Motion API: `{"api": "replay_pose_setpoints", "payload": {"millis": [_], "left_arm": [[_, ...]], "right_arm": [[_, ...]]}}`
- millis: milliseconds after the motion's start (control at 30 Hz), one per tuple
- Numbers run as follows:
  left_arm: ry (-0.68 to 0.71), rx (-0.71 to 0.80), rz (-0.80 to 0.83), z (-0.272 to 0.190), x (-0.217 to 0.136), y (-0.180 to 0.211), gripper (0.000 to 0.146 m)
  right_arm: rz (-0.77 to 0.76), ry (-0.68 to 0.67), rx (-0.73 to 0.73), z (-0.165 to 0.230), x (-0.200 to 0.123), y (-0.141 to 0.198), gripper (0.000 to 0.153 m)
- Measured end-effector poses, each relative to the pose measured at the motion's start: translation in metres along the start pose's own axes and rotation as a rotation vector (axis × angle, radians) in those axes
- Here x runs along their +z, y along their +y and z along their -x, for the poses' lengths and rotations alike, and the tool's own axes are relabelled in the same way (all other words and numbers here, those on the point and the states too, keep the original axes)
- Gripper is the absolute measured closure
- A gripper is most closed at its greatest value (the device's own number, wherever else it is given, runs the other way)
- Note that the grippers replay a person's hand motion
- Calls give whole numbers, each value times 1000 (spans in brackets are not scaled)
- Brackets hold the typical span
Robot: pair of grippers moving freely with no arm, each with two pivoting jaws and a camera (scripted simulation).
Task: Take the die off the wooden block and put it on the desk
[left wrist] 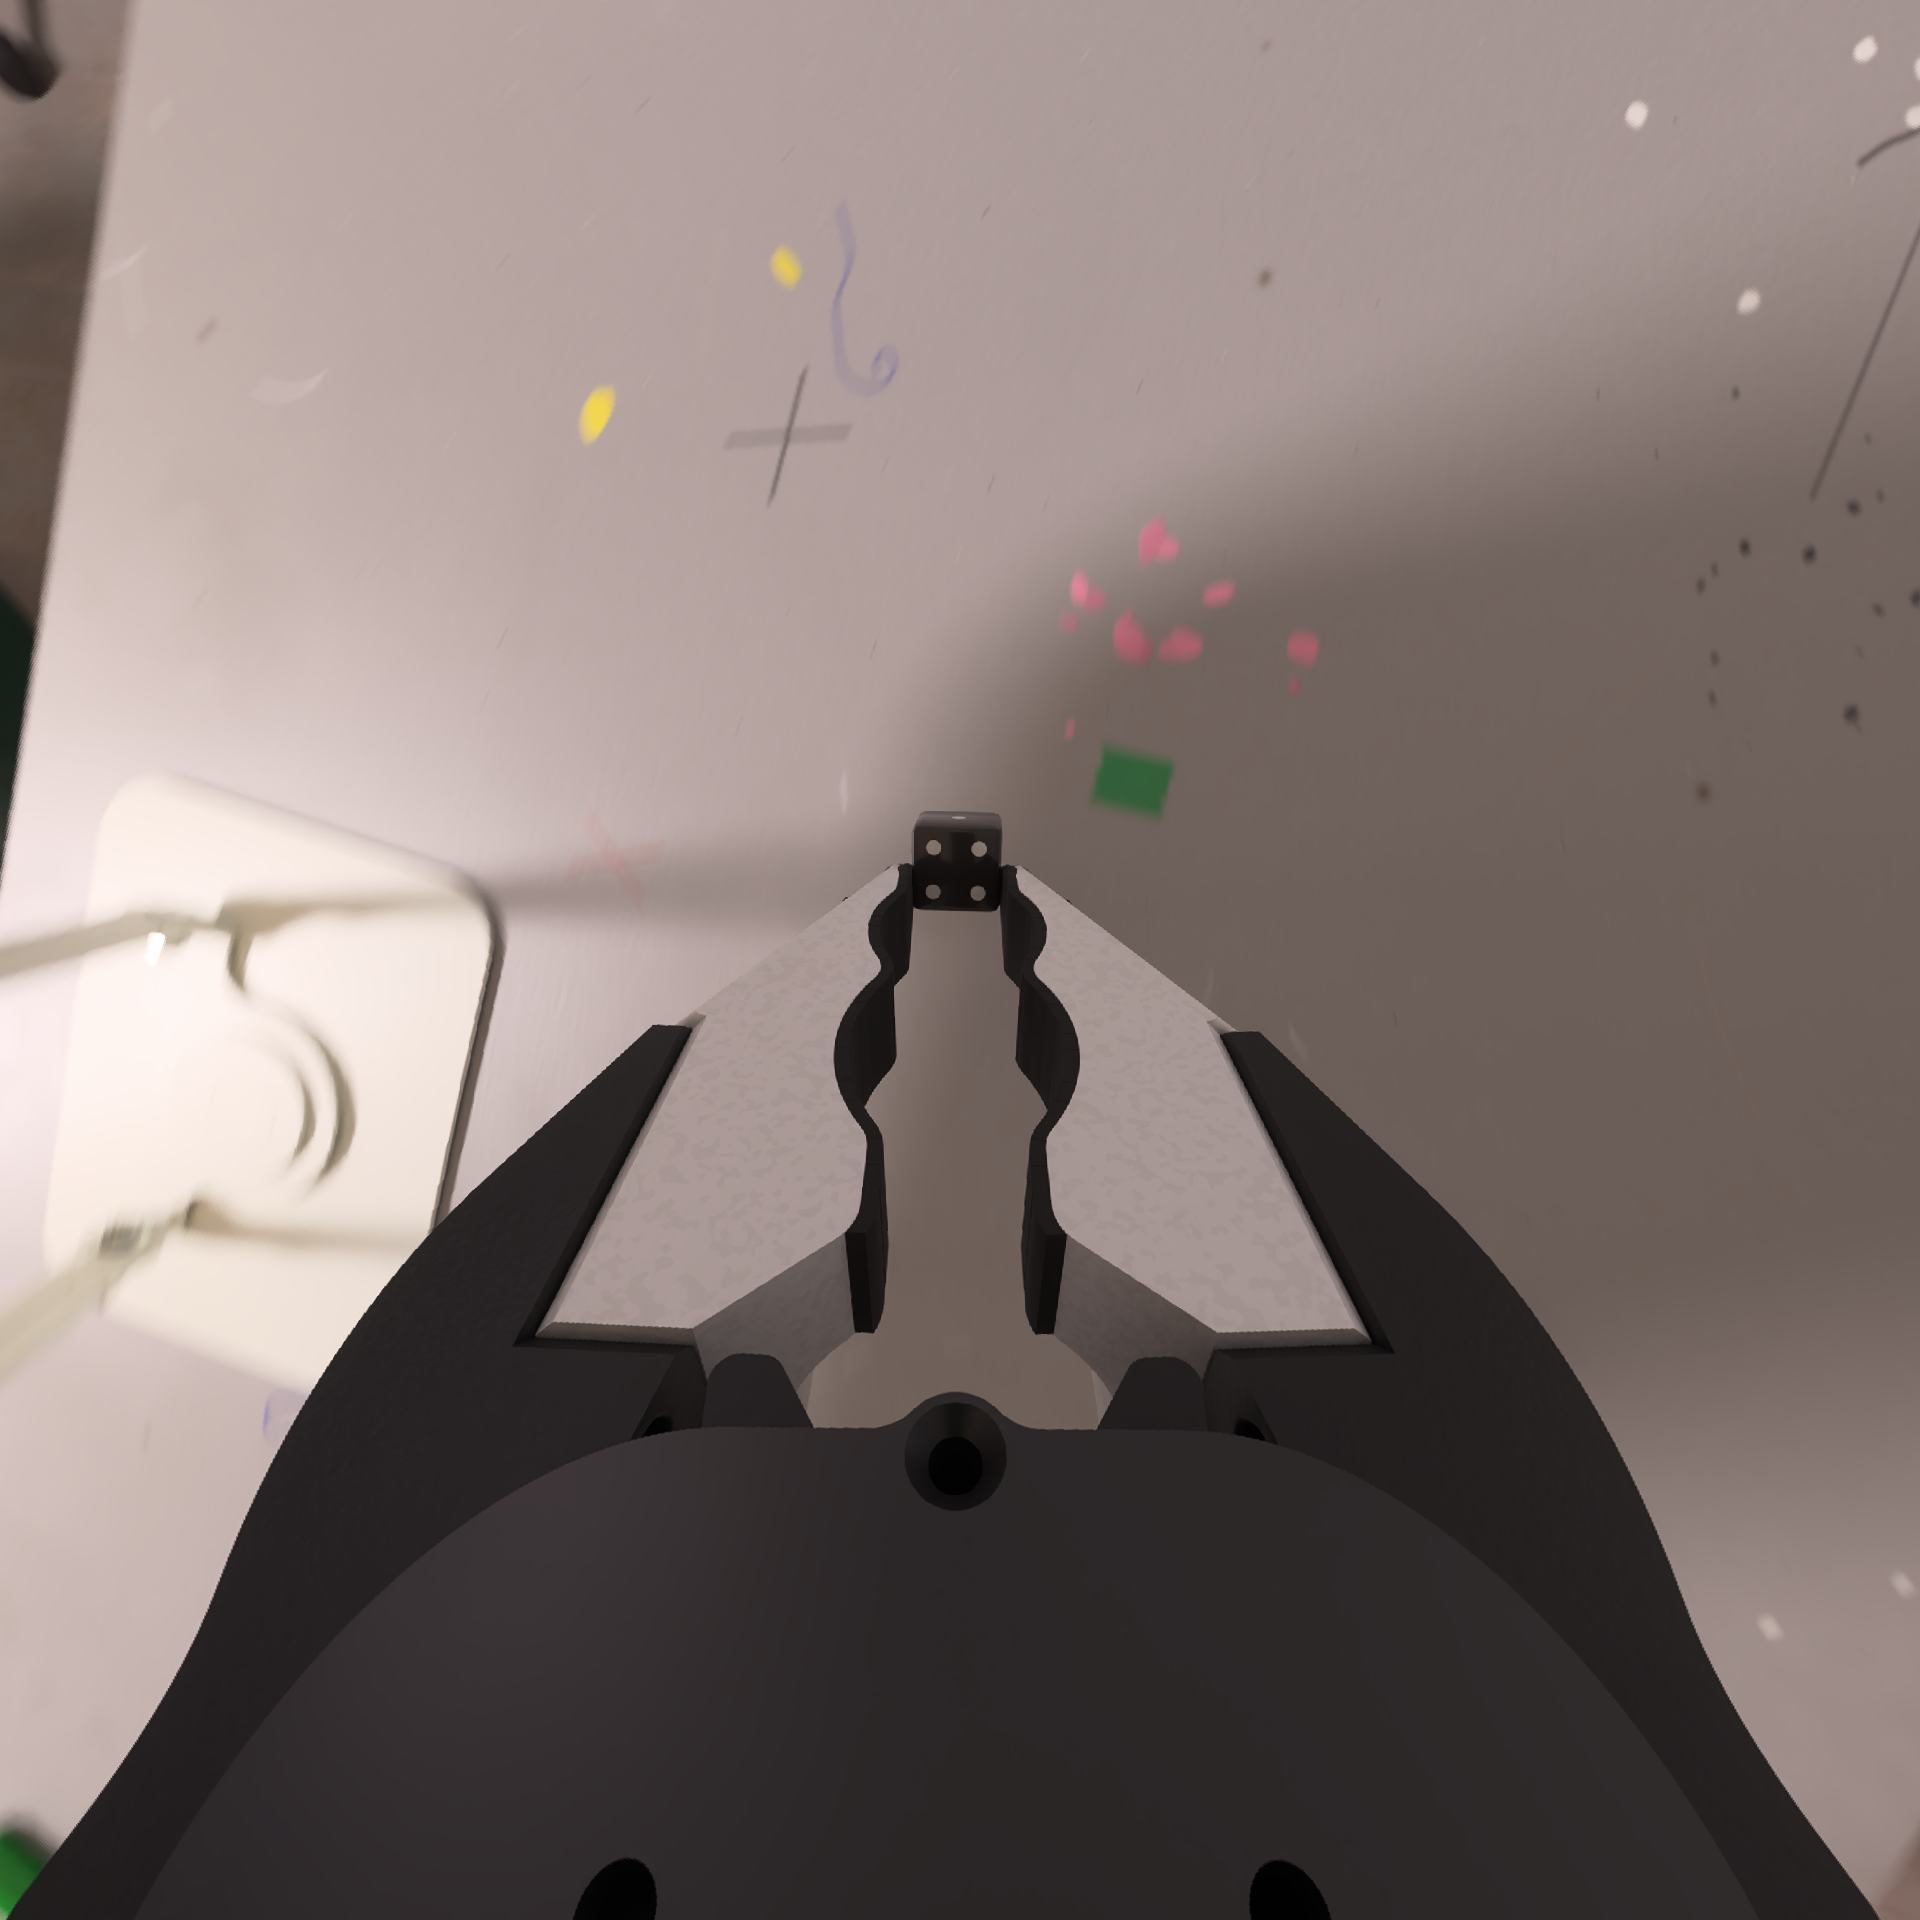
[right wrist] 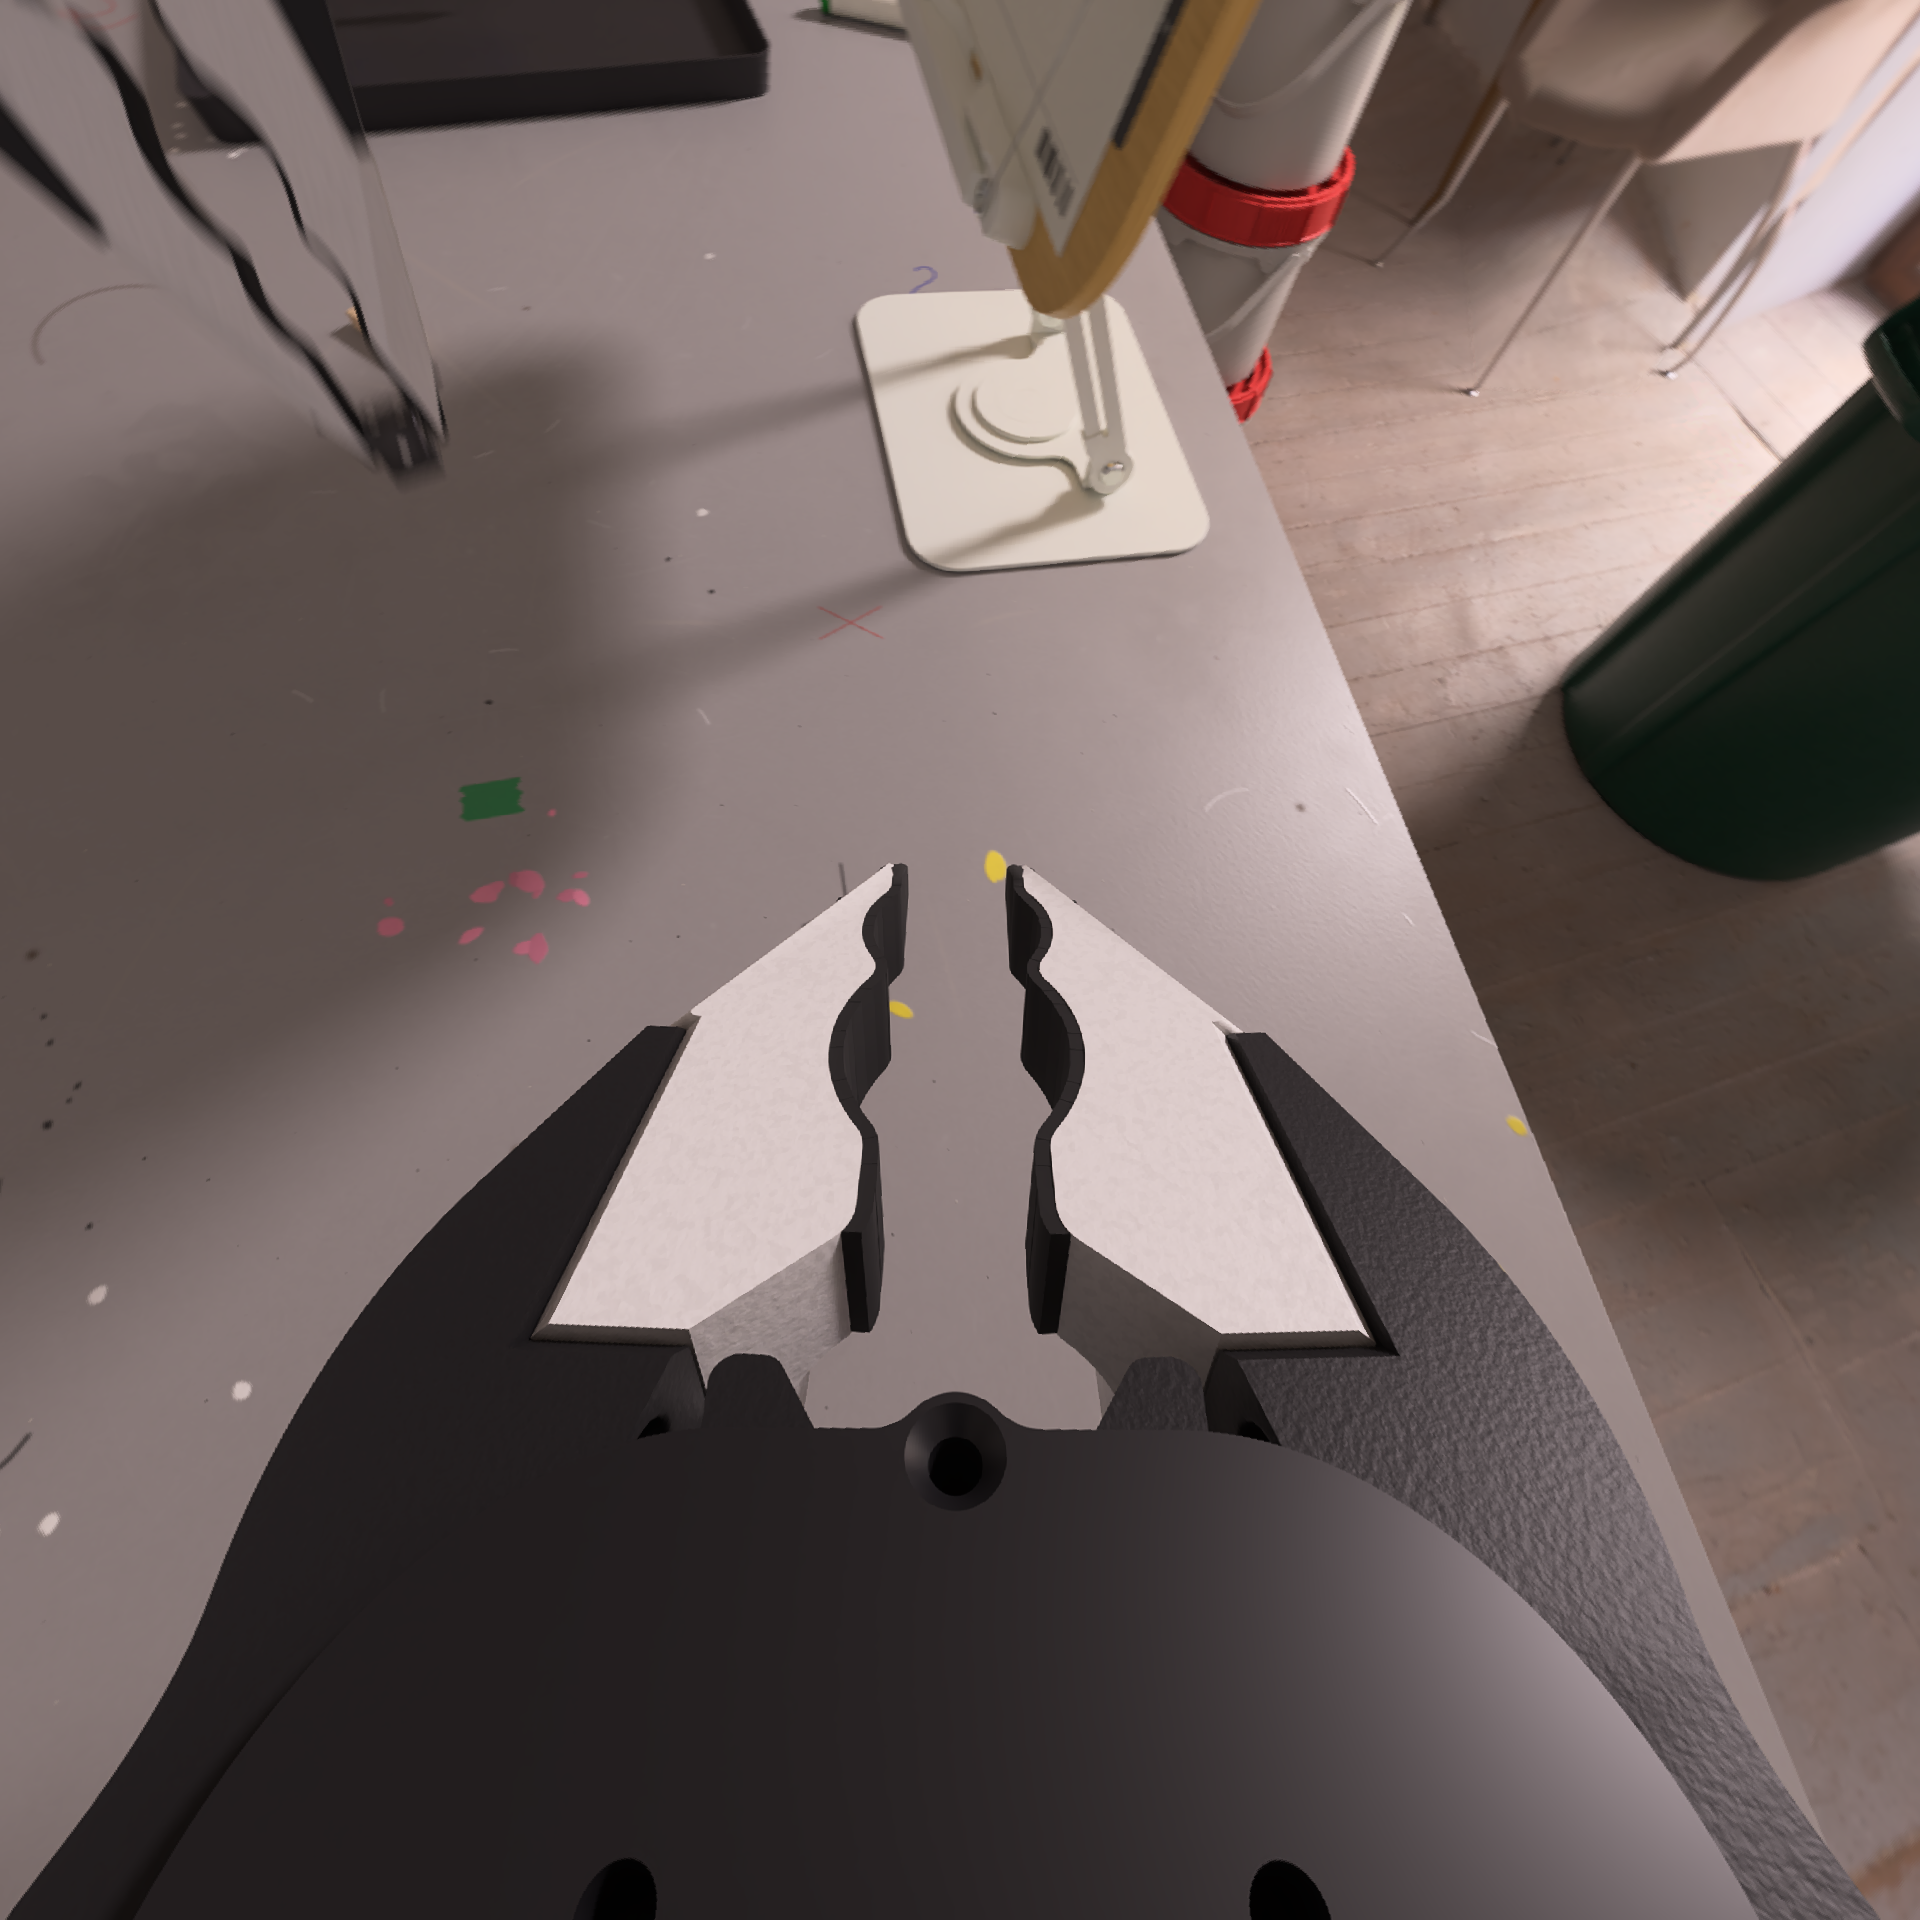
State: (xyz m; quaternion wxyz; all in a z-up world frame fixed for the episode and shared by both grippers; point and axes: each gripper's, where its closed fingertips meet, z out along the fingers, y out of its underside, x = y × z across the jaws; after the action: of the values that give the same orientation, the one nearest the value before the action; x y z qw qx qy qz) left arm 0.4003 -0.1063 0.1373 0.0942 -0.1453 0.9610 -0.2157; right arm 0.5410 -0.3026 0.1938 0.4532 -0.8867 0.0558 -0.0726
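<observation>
No words can be read. The small black die shows a face of four white pips. The grey bench bears hand-drawn marks: a grey pen cross, a purple pen squiggle just beside it, a thin red cross and a small purple scribble. The white-and-wood lamp head carries a dark printed strip, too blurred to read.

Soft dim light, broad shadows across the desk, edges blurred and distorted.
</observation>
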Motion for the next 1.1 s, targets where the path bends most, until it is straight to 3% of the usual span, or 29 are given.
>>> {"api": "replay_pose_setpoints", "payload": {"millis": [200,367,633,933,1033,1100], "left_arm": [[29,106,122,3,119,-53,130],[22,66,237,12,165,-52,130],[-21,63,270,17,171,-53,130],[-52,47,281,22,167,-52,129],[-72,-20,211,31,142,-61,100],[-101,-73,117,40,106,-68,93]], "right_arm": [[8,95,101,-32,-18,20,134],[58,134,172,-50,-19,41,135],[117,137,178,-54,-13,52,135],[38,109,182,-50,-23,41,135],[17,108,185,-50,-28,39,136],[9,109,186,-49,-30,39,136]]}}
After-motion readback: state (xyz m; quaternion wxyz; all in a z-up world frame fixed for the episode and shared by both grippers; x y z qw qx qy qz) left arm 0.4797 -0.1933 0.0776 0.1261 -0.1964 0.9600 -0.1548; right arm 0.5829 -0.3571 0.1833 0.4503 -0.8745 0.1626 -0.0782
